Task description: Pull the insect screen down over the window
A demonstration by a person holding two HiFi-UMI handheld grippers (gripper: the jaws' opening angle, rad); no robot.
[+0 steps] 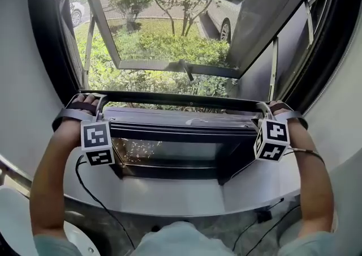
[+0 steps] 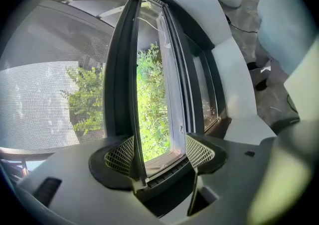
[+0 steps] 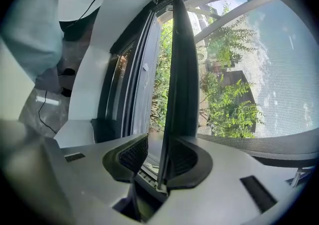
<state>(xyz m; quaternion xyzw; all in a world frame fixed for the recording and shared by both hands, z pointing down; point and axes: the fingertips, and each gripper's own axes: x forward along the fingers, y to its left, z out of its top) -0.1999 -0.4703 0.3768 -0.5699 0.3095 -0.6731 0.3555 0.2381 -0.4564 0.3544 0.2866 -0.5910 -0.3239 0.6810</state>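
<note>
I'm at a window set in pale grey walls, with a white curved window sill [image 1: 186, 192] below it and grey stone floor under that. A black cable [image 1: 85, 184] trails over the sill's edge. Beyond the window there's green shrubbery [image 1: 169, 51] and a parked silver car [image 1: 218, 14].

The insect screen's dark pull bar [image 1: 181, 101] lies level, long axis running left to right across the opening. It sits low, just above the dark lower window frame [image 1: 175, 127].

My left gripper [image 1: 85, 103] is at the bar's left end and my right gripper [image 1: 270, 107] at its right end.

In the left gripper view, the left gripper [image 2: 160, 152] has its jaws spread. The bar [image 2: 122, 69] runs between them against one ribbed pad, with daylight before the other.

The right gripper view shows the same for the right gripper [image 3: 159, 157]. Its jaws are apart and the bar [image 3: 183, 69] leans on the outer pad alone.

Only these two views show the fine grey mesh [image 2: 45, 94] stretched beyond the bar [image 3: 259, 69]. They also show a strip of greenery between bar and frame. Each catches the opposite gripper at the bar's far end.
</note>
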